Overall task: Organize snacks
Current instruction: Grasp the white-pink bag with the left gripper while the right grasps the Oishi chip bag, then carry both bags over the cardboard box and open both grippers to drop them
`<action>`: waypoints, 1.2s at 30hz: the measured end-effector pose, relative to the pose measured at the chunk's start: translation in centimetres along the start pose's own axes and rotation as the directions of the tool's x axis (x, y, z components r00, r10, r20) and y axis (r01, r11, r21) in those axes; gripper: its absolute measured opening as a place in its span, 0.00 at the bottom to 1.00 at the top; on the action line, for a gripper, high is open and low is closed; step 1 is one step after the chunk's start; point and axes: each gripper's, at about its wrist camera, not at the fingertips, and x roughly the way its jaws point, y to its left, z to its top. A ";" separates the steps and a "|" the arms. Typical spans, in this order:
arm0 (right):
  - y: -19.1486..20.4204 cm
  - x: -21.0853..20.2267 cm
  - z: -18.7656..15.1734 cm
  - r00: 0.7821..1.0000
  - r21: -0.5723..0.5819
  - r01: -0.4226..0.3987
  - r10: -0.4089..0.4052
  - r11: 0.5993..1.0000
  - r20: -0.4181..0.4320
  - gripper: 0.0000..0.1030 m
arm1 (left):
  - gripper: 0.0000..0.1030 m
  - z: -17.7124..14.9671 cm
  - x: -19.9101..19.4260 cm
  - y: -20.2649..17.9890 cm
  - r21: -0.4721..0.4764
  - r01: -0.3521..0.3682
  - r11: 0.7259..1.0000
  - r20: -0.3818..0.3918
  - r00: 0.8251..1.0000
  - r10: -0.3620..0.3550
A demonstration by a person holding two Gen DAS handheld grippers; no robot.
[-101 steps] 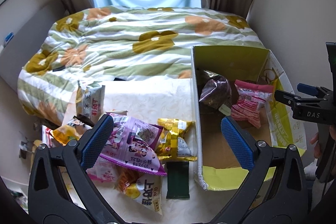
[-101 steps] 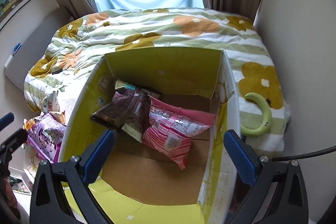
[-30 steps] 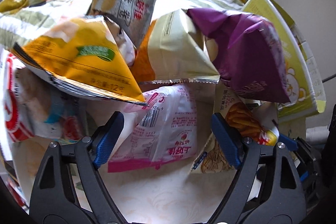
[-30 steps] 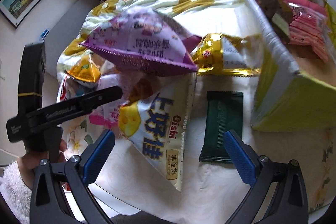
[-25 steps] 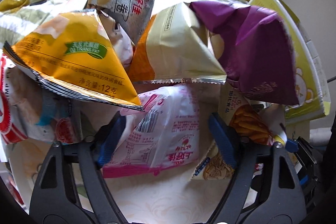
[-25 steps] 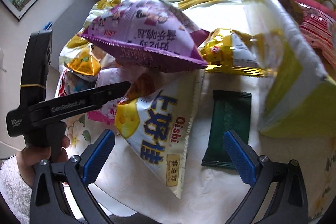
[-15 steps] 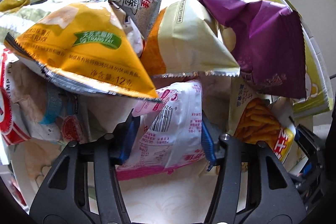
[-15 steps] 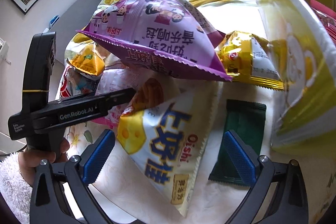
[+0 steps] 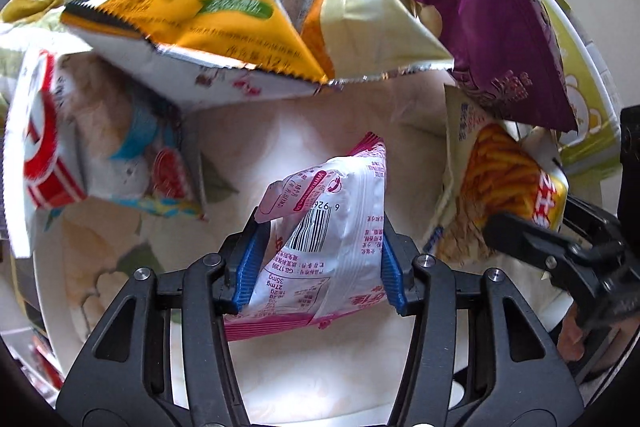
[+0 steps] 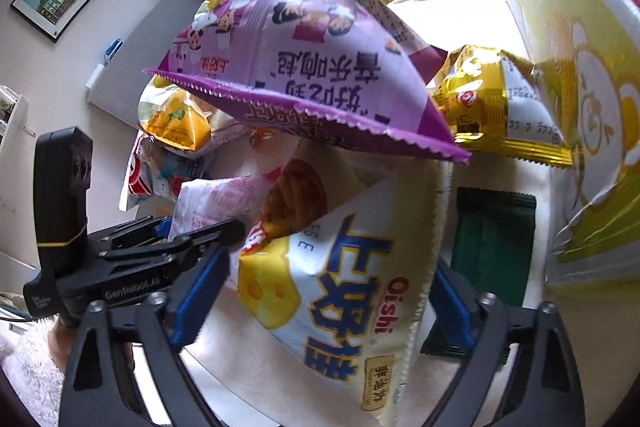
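Left gripper [image 9: 320, 263]: fingers closed on the pink-and-white crinkly foil snack packet [image 9: 324, 239], held at its lower half, above the white patterned surface [image 9: 320, 379].

Right gripper [image 10: 316, 303]: fingers part-open, straddling the white-and-yellow Oishi cheese-snack bag [image 10: 344, 295]; contact can't be confirmed.

1. Close the right fingers w/ light pressure; the bag is air-filled.
2. Lift clear of the purple cartoon-print snack bag [image 10: 304, 75].
3. Transfer both to the yellow-green cardboard box [image 10: 580, 67].
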 end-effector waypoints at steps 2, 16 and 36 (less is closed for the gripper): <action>-0.1 0.2 0.0 1.000 0.011 -0.006 0.006 1.000 -0.004 0.76 | 0.46 -0.3 -0.1 0.1 0.003 -0.001 1.000 -0.008 1.000 0.001; 1.7 -1.7 -3.2 0.999 0.038 0.028 -0.029 0.999 0.019 0.59 | 0.43 -1.0 -1.5 1.7 0.025 0.026 0.999 -0.035 0.999 -0.025; 4.6 -12.0 -7.4 0.969 0.169 0.145 -0.174 0.975 0.174 0.59 | 0.43 -0.9 -11.5 -2.5 0.201 0.152 0.968 0.072 0.983 -0.169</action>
